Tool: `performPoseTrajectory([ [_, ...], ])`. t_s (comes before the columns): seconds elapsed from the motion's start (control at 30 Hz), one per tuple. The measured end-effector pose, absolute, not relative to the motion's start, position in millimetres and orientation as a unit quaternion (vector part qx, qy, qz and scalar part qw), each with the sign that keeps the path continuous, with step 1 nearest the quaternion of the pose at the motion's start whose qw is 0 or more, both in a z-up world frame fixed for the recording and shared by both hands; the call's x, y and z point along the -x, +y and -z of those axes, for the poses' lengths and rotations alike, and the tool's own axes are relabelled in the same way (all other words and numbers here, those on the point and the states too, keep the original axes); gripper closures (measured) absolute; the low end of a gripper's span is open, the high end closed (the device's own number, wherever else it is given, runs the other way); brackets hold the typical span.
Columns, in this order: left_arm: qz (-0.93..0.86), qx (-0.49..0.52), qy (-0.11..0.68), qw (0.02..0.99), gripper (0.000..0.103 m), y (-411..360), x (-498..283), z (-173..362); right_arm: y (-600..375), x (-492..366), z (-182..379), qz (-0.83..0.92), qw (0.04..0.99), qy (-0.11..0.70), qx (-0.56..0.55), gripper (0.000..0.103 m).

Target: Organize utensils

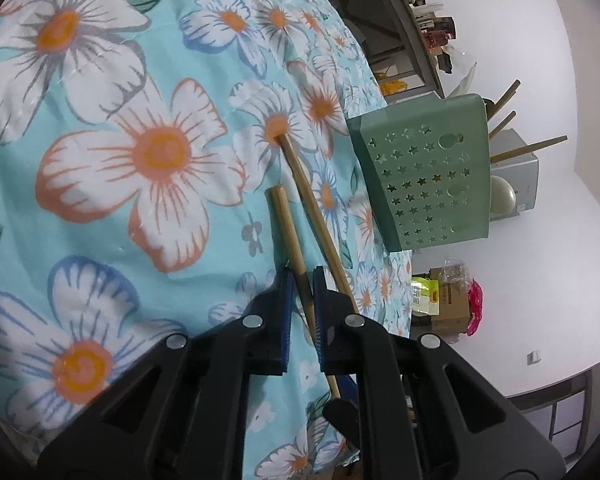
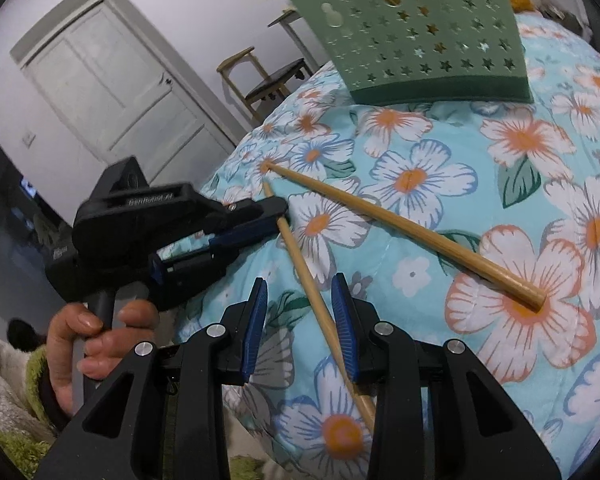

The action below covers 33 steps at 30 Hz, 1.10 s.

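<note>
Two wooden chopsticks lie crossed on a floral cloth (image 1: 100,160). My left gripper (image 1: 302,284) is shut on the nearer chopstick (image 1: 288,232), its blue pads pressing the stick's sides. The right wrist view shows that left gripper (image 2: 280,216) holding the thin end of the same chopstick (image 2: 312,292). This stick runs on between the fingers of my right gripper (image 2: 302,320), which is open, with the stick near the right pad. The second chopstick (image 2: 400,220) (image 1: 312,200) lies free. A green holder with star holes (image 1: 420,176) (image 2: 420,32) stands beyond, several chopsticks (image 1: 528,148) sticking out of it.
A person's hand (image 2: 100,332) grips the left gripper's handle. The cloth-covered surface drops off just behind the holder and along its left side. Off the table are a wooden chair (image 2: 268,80), a white door (image 2: 112,92) and boxes and bags on the floor (image 1: 448,300).
</note>
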<state>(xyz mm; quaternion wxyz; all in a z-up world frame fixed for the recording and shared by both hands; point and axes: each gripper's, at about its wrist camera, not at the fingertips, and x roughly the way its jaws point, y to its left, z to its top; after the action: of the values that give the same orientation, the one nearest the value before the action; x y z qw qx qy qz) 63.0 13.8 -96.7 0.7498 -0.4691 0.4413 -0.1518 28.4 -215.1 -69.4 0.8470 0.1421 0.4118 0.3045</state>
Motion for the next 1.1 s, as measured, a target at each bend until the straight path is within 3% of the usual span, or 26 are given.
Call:
performPoseTrajectory([
  [0.13, 0.142, 0.464, 0.440, 0.756, 0.093, 11.3, -63.7, 94.5, -212.2, -27.8, 67.0, -0.302, 0.853, 0.409, -0.118, 0.072],
  [0.27, 0.136, 0.464, 0.440, 0.757, 0.092, 9.6, -62.8, 92.9, -209.4, -26.6, 66.0, -0.293, 0.858, 0.410, -0.094, 0.091],
  [0.5, 0.168, 0.478, 0.449, 0.736, 0.093, 20.8, -53.9, 95.8, -195.8, -24.8, 66.4, -0.312, 0.852, 0.413, -0.076, 0.096],
  [1.1, 0.193, 0.433, 0.465, 0.748, 0.094, 19.9, -51.4, 93.4, -162.3, -15.7, 59.7, -0.331, 0.851, 0.403, -0.066, 0.096],
])
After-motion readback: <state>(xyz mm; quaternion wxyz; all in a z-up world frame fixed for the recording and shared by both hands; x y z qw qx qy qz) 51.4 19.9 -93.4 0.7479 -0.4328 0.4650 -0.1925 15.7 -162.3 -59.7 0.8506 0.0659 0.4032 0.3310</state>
